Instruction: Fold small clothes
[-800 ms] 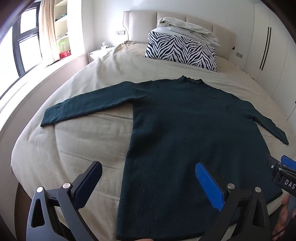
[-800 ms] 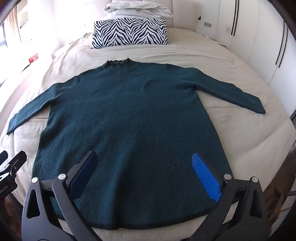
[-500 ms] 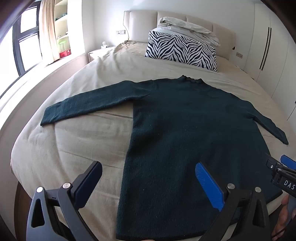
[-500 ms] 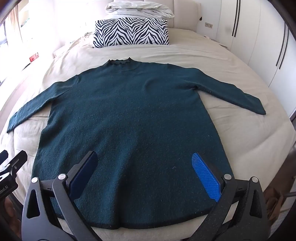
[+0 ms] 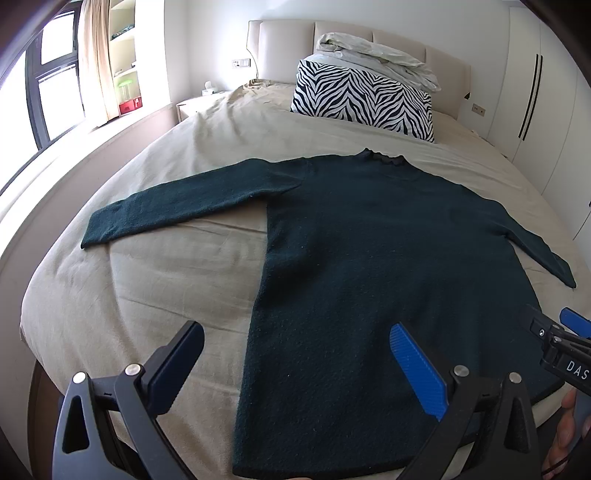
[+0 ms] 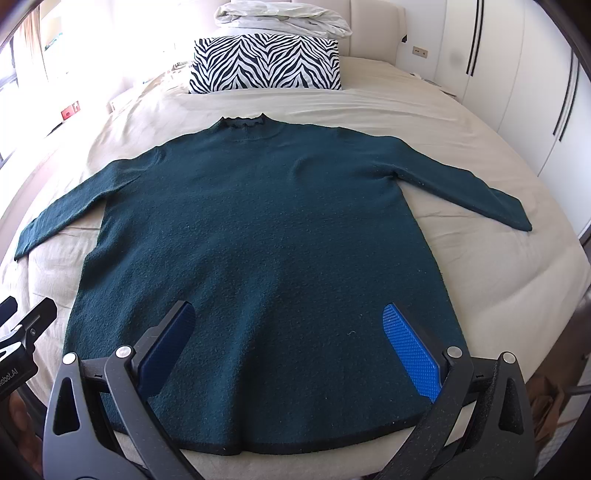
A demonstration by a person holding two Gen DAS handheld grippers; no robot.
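Both grippers, left gripper (image 5: 295,360) and right gripper (image 6: 288,341), are hovering with jaws spread wide and holding nothing above the near hem of the dark green sweater (image 6: 258,236), which is lying flat with sleeves outstretched on the beige bed (image 5: 147,280). Pinching the bedsheet along with the knit is probably the main risk, dragging the fold askew. Farther off, a zebra-print pillow (image 6: 264,61) is carrying folded bedding (image 6: 282,16); no containers are showing.

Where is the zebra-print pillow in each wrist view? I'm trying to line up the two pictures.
Left wrist view: the zebra-print pillow sits upper right of centre, beyond the sweater collar, angled.
Right wrist view: the pillow is at top centre, straight beyond the collar.
Shared landmark: the folded pale bedding stacked behind it, against the headboard.
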